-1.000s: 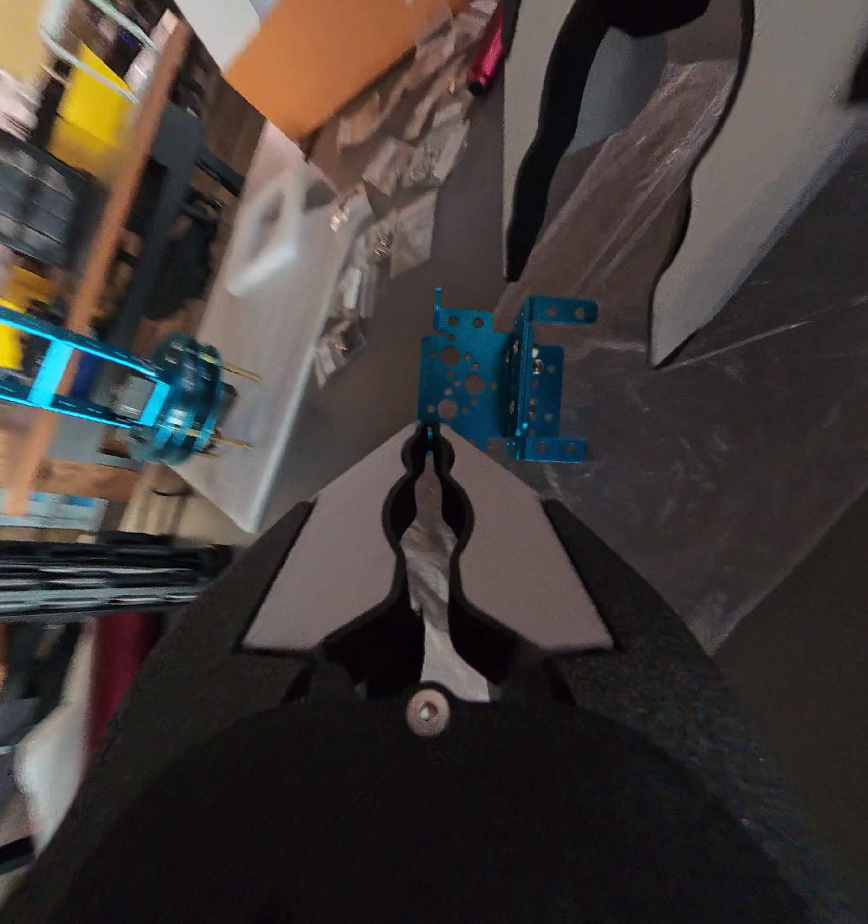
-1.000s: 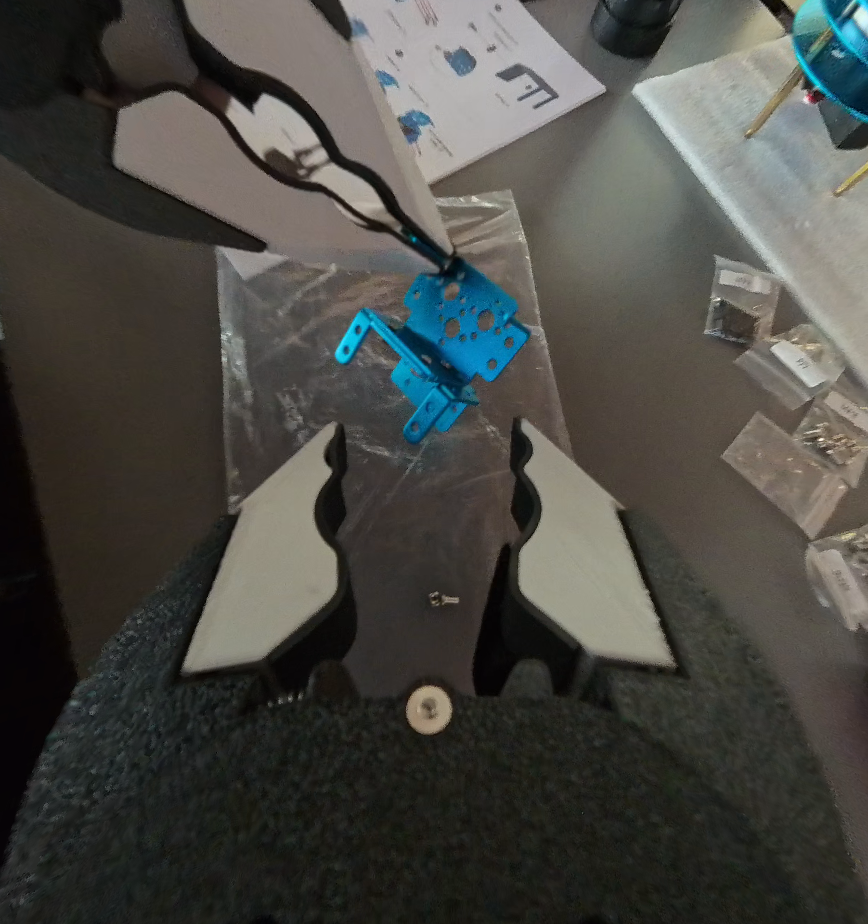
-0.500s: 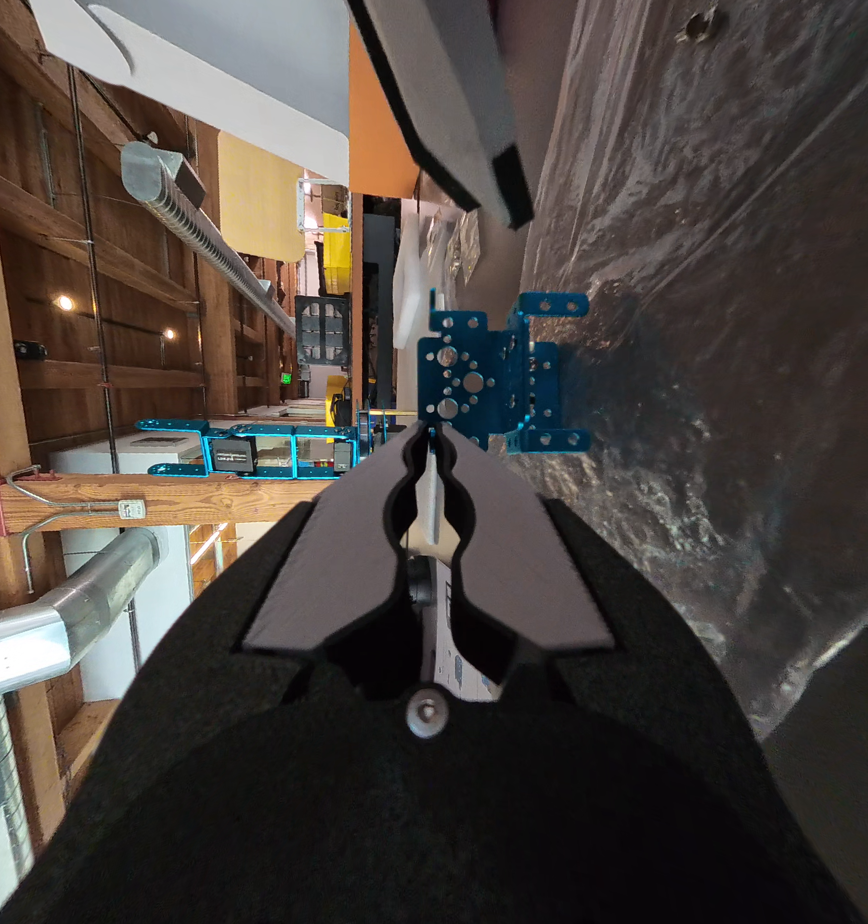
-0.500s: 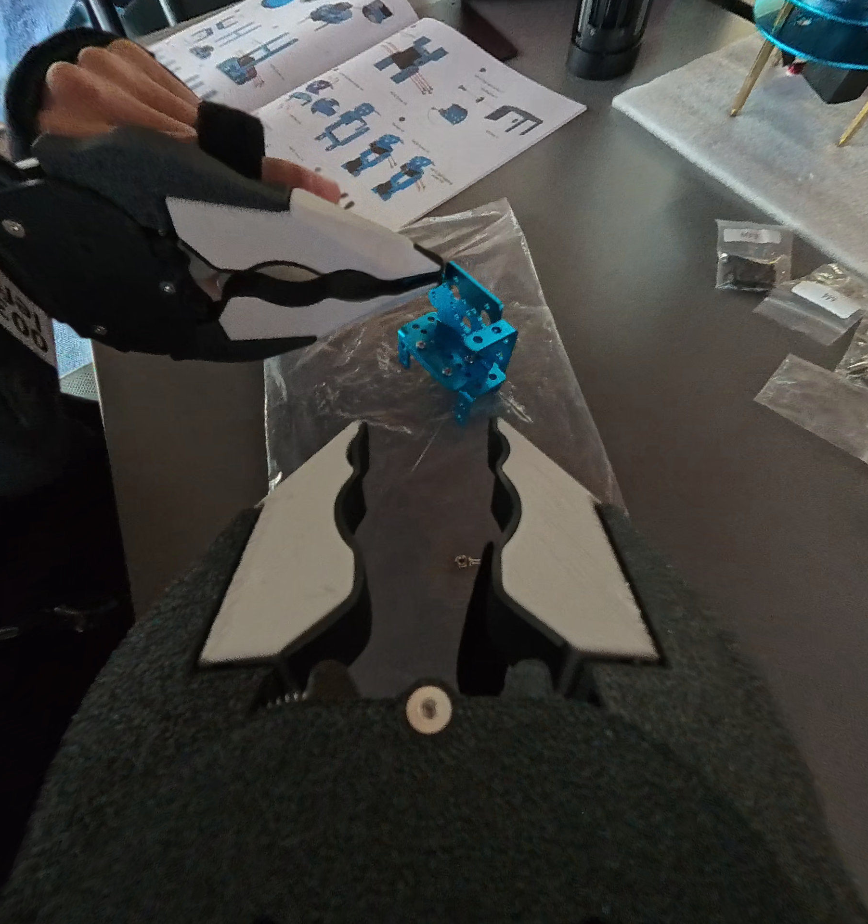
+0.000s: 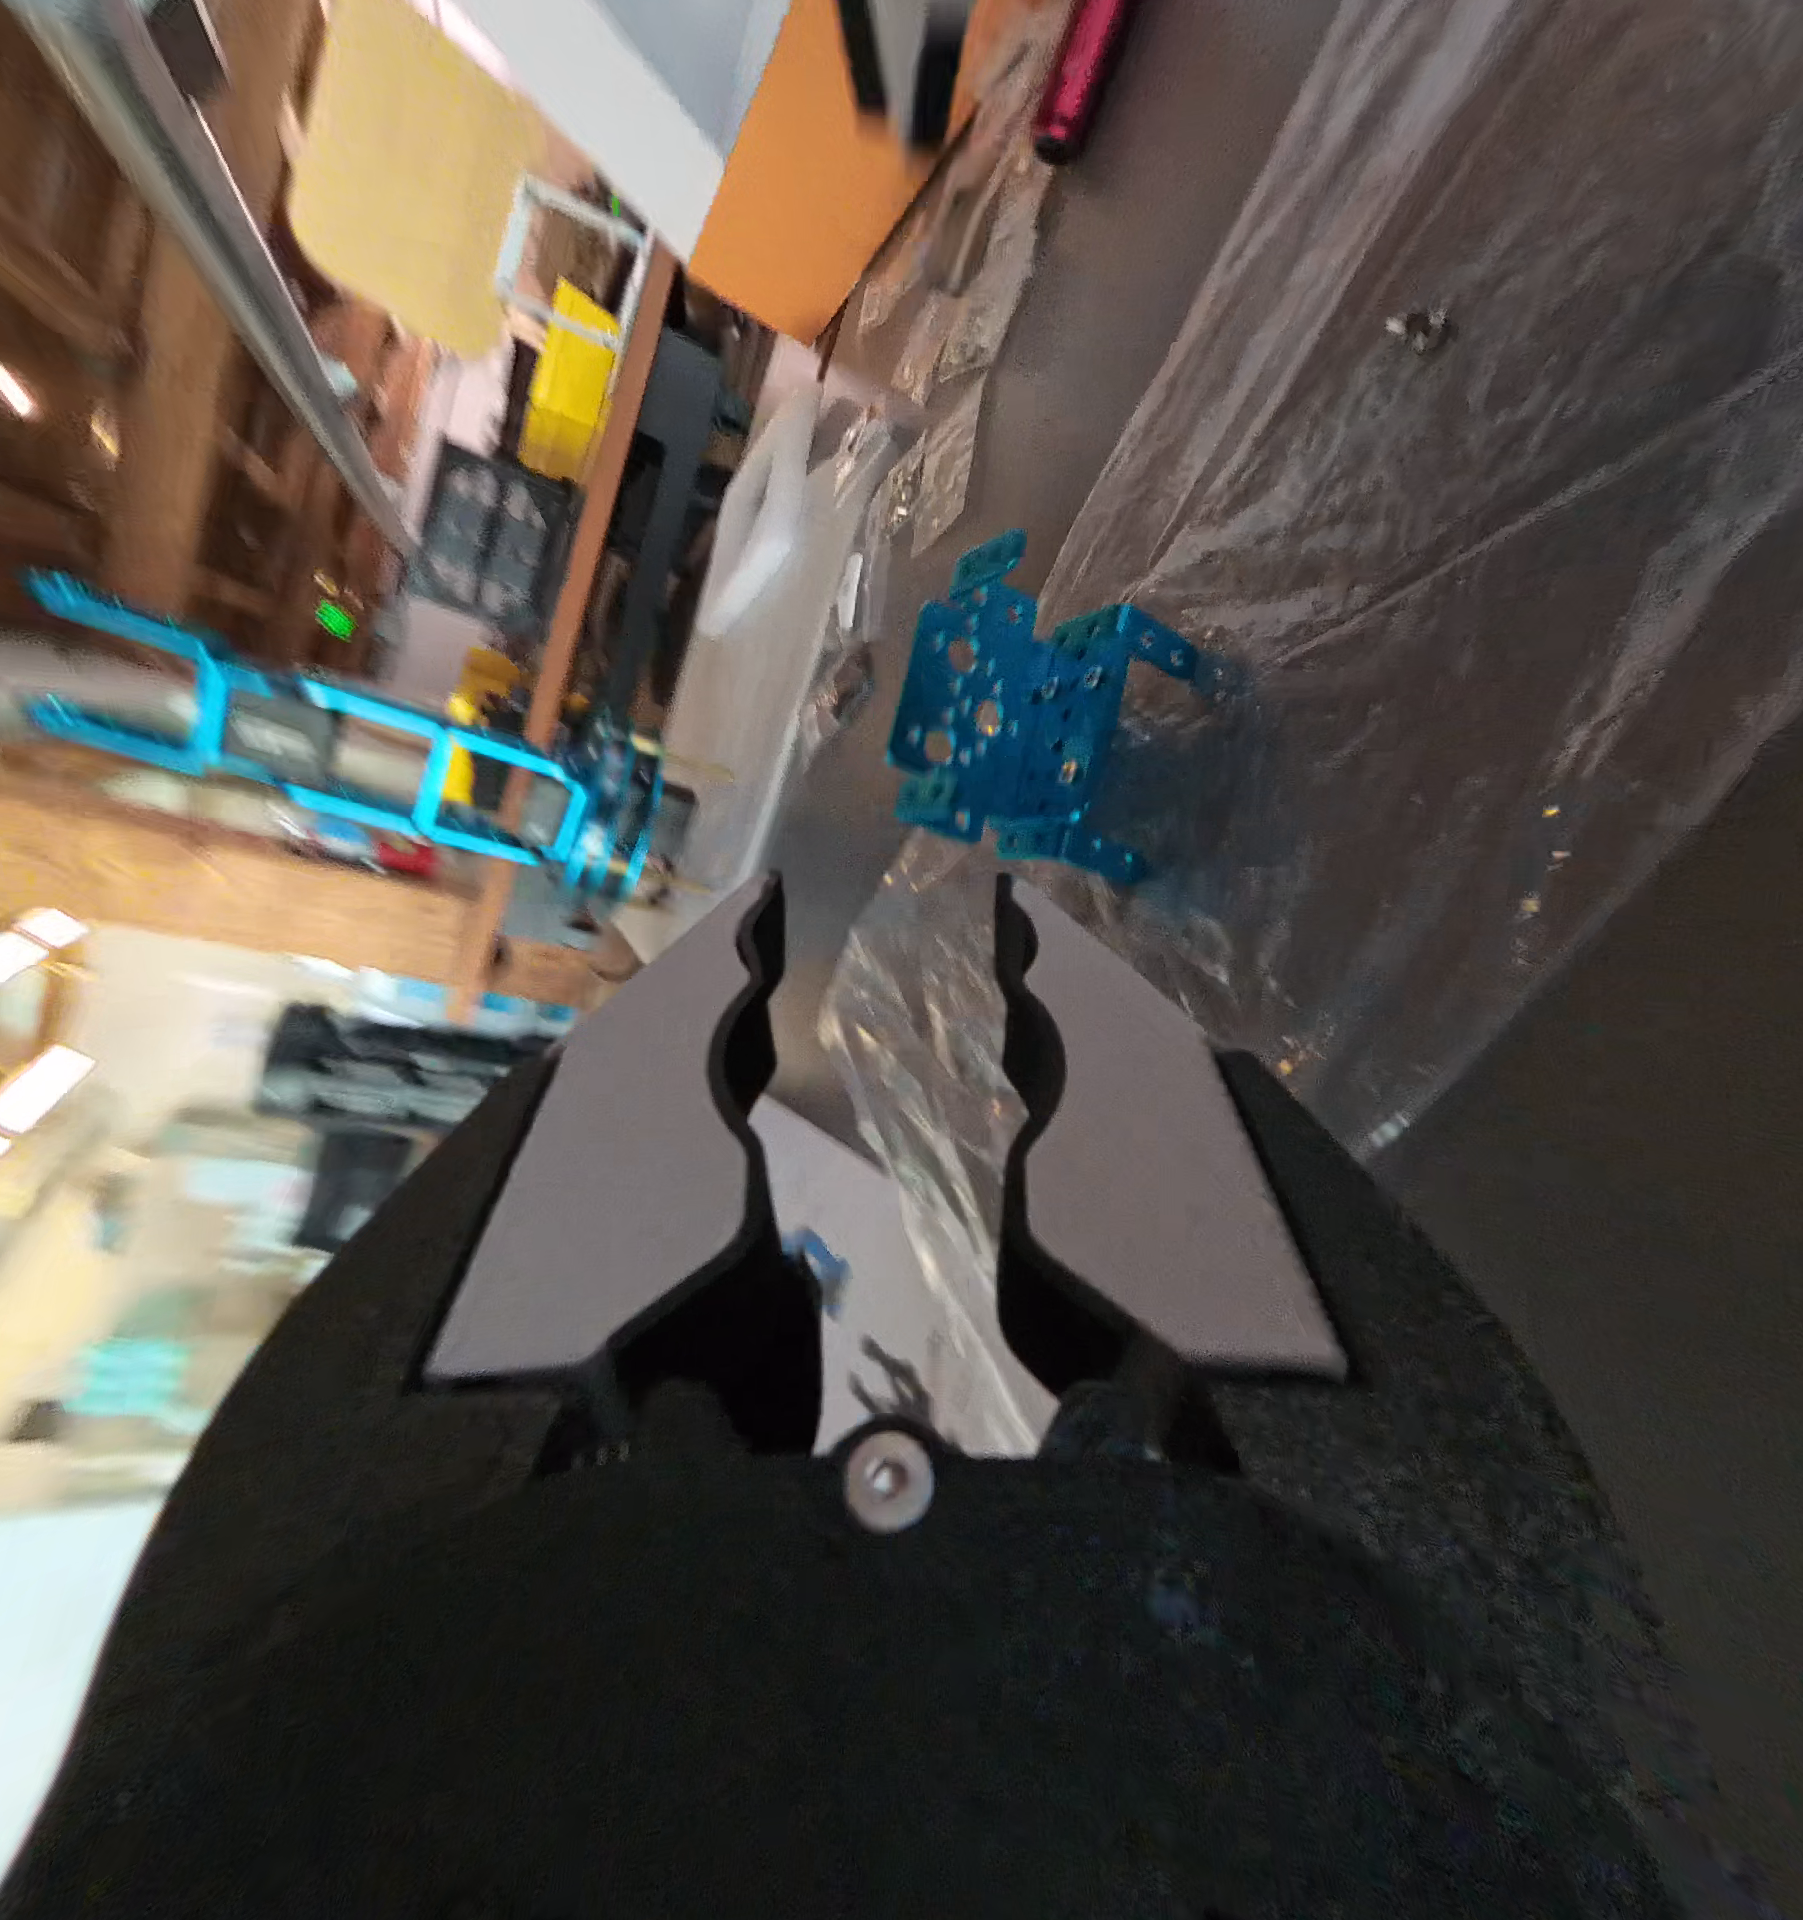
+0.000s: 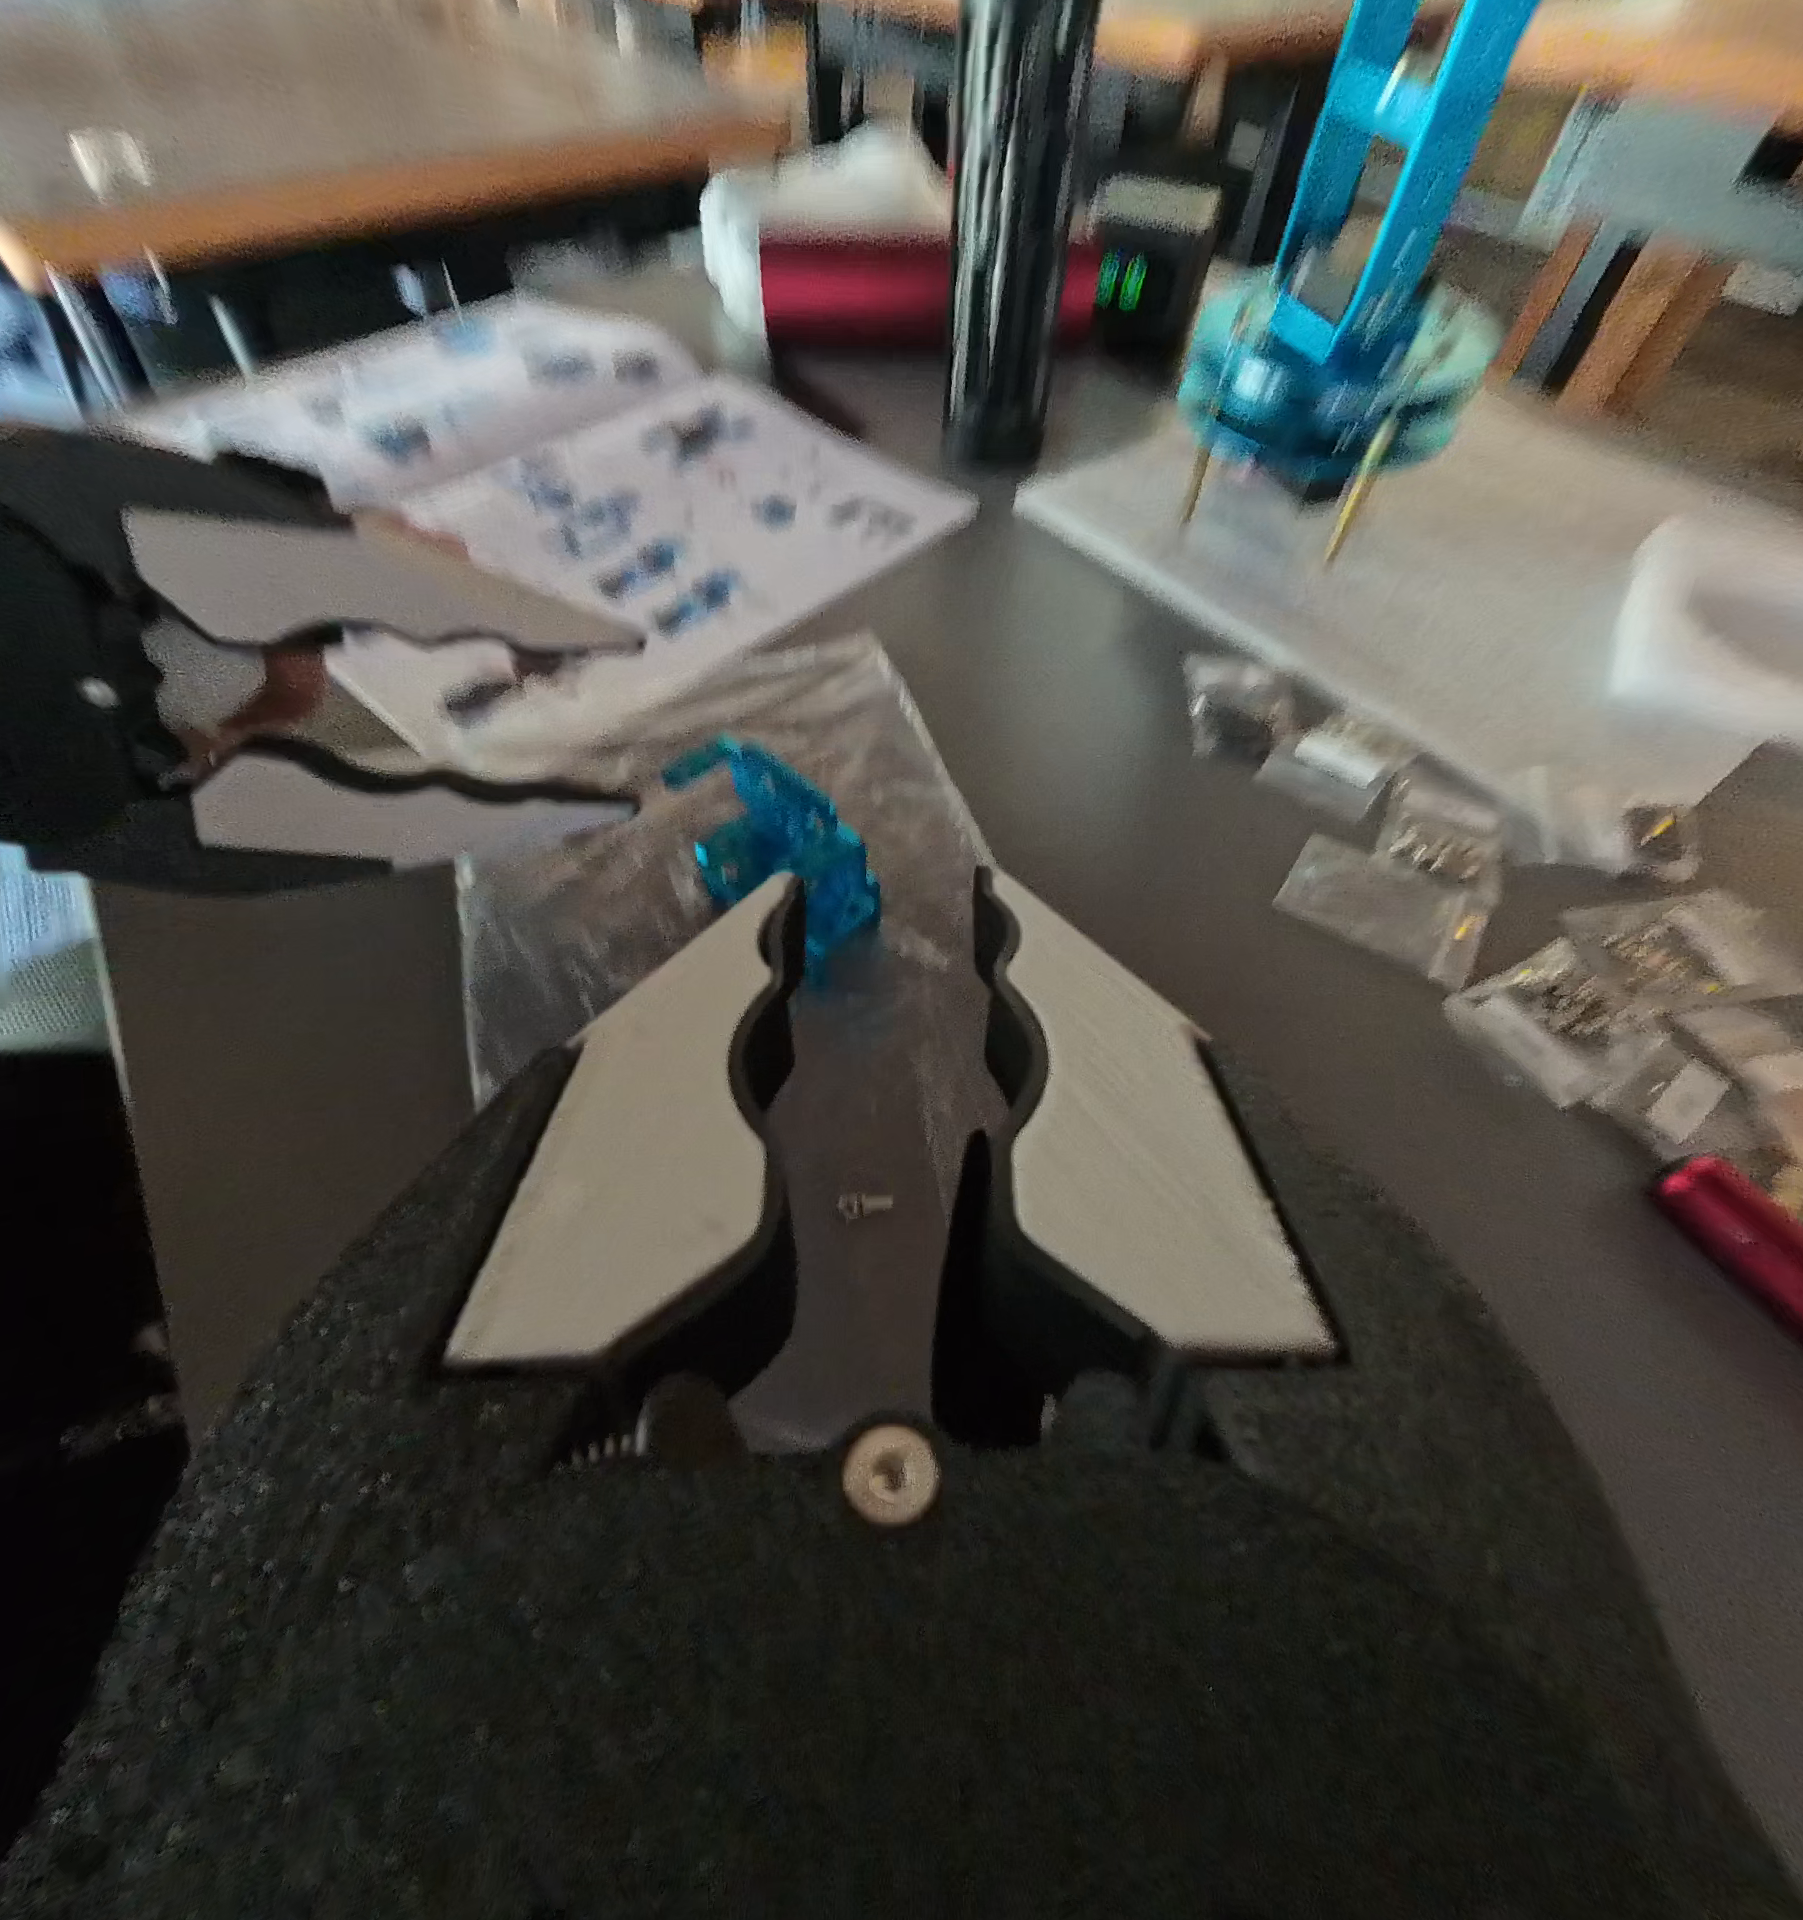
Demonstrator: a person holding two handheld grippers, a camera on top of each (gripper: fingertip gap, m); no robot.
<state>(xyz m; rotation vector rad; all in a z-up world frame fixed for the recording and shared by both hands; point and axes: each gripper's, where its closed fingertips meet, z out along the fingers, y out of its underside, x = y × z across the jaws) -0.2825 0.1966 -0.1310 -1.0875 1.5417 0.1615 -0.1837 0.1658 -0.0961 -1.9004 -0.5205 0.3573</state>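
Observation:
A blue perforated metal bracket (image 5: pixel 1022 738) stands on a clear plastic bag (image 5: pixel 1448 520) on the dark table. My left gripper (image 5: pixel 889 883) is open and empty, its tips a short way back from the bracket. In the right wrist view the bracket (image 6: pixel 783 831) sits just beyond my open, empty right gripper (image 6: pixel 886 881), partly hidden behind its left fingertip. The left gripper (image 6: pixel 627 722) shows there at the left, open, its tips just left of the bracket. A small loose screw (image 6: pixel 864 1205) lies on the table between the right fingers.
An open instruction booklet (image 6: pixel 585 488) lies behind the bag (image 6: pixel 876 727). A blue robot assembly (image 6: pixel 1333 343) stands on a white foam sheet (image 6: pixel 1396 582) at the back right. Several small hardware bags (image 6: pixel 1396 862) and a red tool (image 6: pixel 1770 1257) lie at the right. A black cylinder (image 6: pixel 1011 229) stands behind. Some 12 cm of space lies between my two pairs of fingers. The blue perforated metal bracket (image 5: pixel 1022 738) lies some 4 cm from my left tips, 9 cm from my right tips.
My left gripper has opened, let go of the bracket and drawn back; the bracket now rests on the bag. My right gripper has moved forward to the bracket, still open.

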